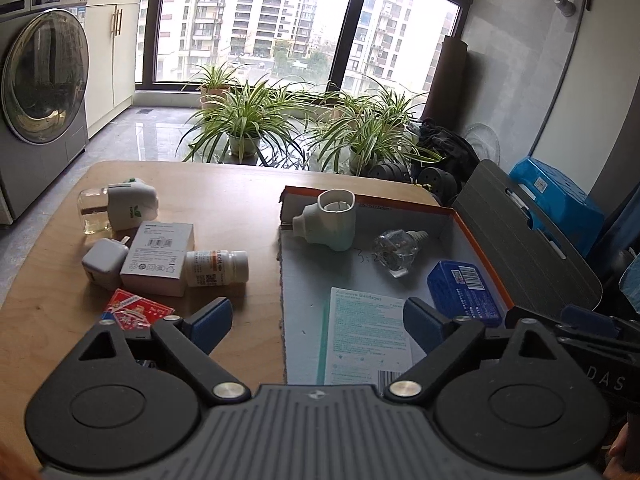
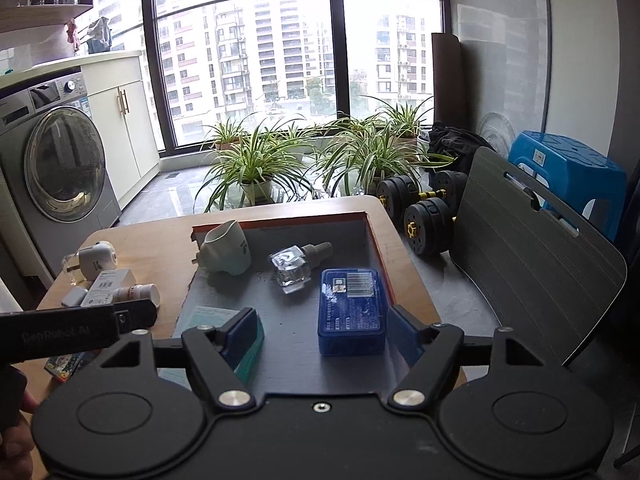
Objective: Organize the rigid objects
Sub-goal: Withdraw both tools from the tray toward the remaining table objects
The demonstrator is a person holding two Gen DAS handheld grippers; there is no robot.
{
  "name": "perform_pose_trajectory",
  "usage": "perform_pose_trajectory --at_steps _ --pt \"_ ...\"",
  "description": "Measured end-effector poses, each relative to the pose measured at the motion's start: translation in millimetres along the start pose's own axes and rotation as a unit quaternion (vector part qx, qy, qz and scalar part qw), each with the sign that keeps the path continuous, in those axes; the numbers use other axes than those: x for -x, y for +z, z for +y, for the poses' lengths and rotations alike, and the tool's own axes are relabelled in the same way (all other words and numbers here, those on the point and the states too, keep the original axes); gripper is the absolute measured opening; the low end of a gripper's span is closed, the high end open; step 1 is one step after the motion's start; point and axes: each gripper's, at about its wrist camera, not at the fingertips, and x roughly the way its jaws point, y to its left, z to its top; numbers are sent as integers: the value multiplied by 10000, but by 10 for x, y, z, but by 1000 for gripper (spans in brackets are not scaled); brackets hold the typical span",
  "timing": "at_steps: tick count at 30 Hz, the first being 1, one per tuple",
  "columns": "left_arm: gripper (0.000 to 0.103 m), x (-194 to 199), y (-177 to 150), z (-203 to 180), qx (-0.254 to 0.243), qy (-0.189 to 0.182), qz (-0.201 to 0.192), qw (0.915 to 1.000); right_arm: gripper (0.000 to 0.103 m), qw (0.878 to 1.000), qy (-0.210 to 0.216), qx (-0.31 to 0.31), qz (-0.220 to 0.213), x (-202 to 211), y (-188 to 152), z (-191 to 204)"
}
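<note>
Grippers: left gripper (image 1: 316, 320) and right gripper (image 2: 318, 330) spread wide, holding nothing. Ahead on table (image 1: 224, 184), outside tray (image 1: 486, 236): pill bottle (image 1: 216, 268) lying sideways. Judged light, stiff, smooth, prone to rolling; best pinched across mid-body.

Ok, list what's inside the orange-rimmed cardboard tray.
Inside the orange-rimmed cardboard tray: white plastic plug-in diffuser, clear glass bottle, blue rectangular tin, teal-and-white bandage box. The near end is hidden behind both open hand-held grippers.
</note>
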Motion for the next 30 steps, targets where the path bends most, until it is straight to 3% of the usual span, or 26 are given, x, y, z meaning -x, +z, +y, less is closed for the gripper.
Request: perform_pose_trajectory --at_steps 19,30 --pt "96 518 -303 833 467 797 4 9957 86 9961 705 490 201 168 -208 757" --pt "97 543 -376 1110 645 935 121 9935 86 9940 835 660 253 186 -263 935"
